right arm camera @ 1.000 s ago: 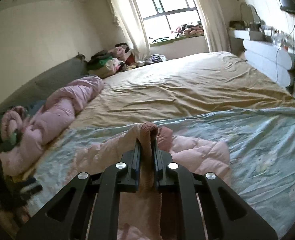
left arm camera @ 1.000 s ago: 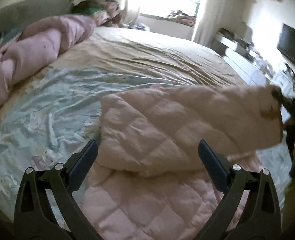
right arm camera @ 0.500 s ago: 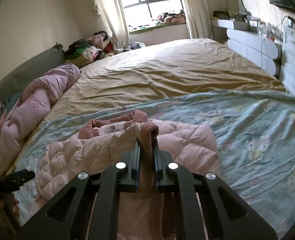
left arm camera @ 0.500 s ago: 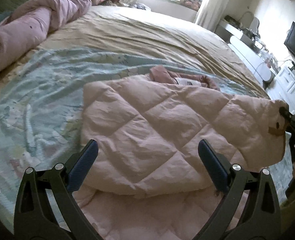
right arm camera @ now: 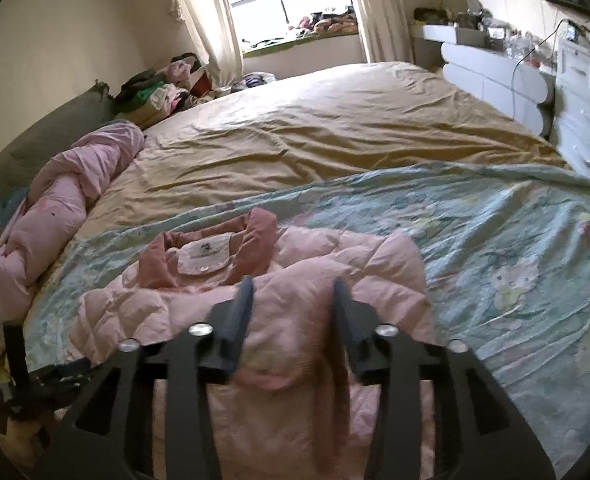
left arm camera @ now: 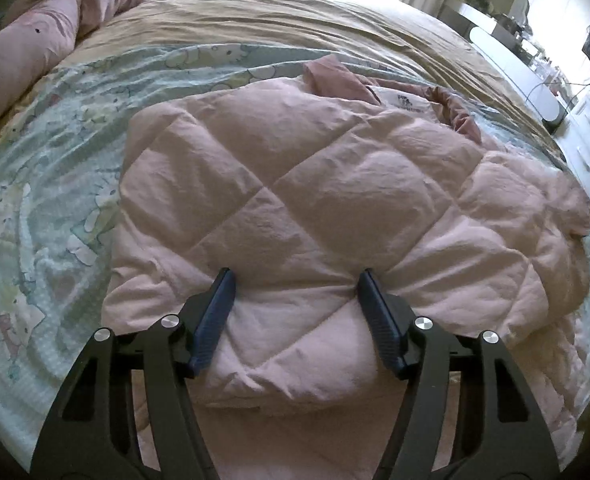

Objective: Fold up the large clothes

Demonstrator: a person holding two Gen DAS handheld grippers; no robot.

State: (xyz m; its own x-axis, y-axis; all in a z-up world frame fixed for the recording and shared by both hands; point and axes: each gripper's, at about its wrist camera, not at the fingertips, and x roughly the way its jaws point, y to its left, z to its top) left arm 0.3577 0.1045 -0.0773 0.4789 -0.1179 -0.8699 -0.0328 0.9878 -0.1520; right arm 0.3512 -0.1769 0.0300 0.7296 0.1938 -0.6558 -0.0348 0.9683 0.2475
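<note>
Bed (right arm camera: 335, 128): covered by a tan sheet far, a patterned sheet (left arm camera: 47, 184) near.
Jacket (left arm camera: 335, 208): lay folded on the patterned sheet, collar (right arm camera: 215, 248) far.
Left gripper (left arm camera: 295, 280): fingers spread wide, straddling the jacket's near fold, holding nothing.
Right gripper (right arm camera: 291, 292): fingers parted over the jacket, holding nothing.

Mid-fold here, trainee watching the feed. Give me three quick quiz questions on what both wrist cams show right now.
1. True or false: the right gripper is clamped on the pink quilted jacket.
2. The jacket's collar points toward: A) the window, B) the person.
3. What does the jacket lie on?

Key: 1. False; its jaws stand apart, as do those of the left gripper. 2. A. 3. The cartoon-print sheet, spread over the tan bedcover.
</note>
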